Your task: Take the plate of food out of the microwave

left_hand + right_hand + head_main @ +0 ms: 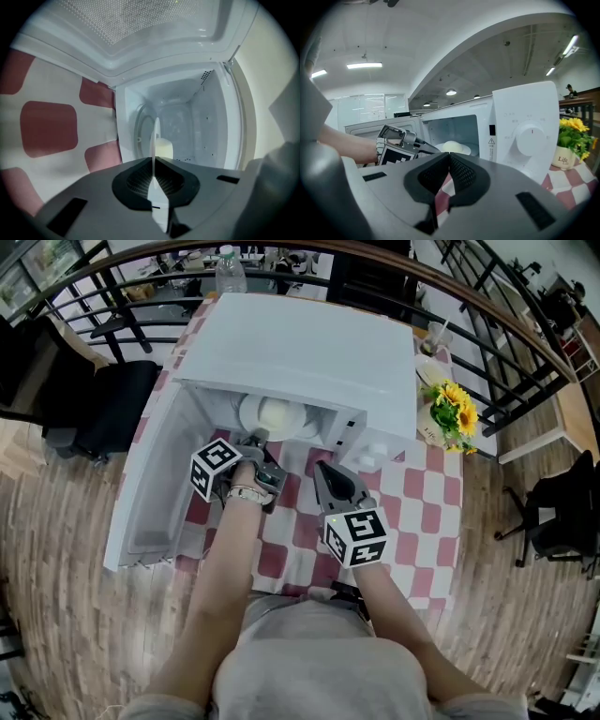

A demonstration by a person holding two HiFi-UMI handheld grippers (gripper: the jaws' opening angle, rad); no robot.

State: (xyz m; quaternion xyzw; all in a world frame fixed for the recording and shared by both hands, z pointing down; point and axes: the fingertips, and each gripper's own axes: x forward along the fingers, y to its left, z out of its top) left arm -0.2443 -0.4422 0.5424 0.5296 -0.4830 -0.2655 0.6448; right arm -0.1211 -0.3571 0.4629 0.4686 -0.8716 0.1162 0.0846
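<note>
The white microwave (300, 357) stands on the red-and-white checked tablecloth (422, 498) with its door (150, 474) swung open to the left. Inside is a white plate (251, 413) carrying a pale bun (277, 414). My left gripper (255, 441) reaches into the cavity and is shut on the plate's near rim. In the left gripper view the plate (154, 136) shows edge-on between the pads of the left gripper (153, 161), with the bun (164, 149) behind. My right gripper (326, 476) hovers shut over the cloth before the microwave, holding nothing. The right gripper (449, 158) looks at the plate (455, 147).
A pot of sunflowers (452, 413) stands right of the microwave, near its dial panel (525, 136). A plastic bottle (230, 273) sits behind the microwave. A black chair (103, 399) is left of the table and a curved railing (506, 324) runs behind.
</note>
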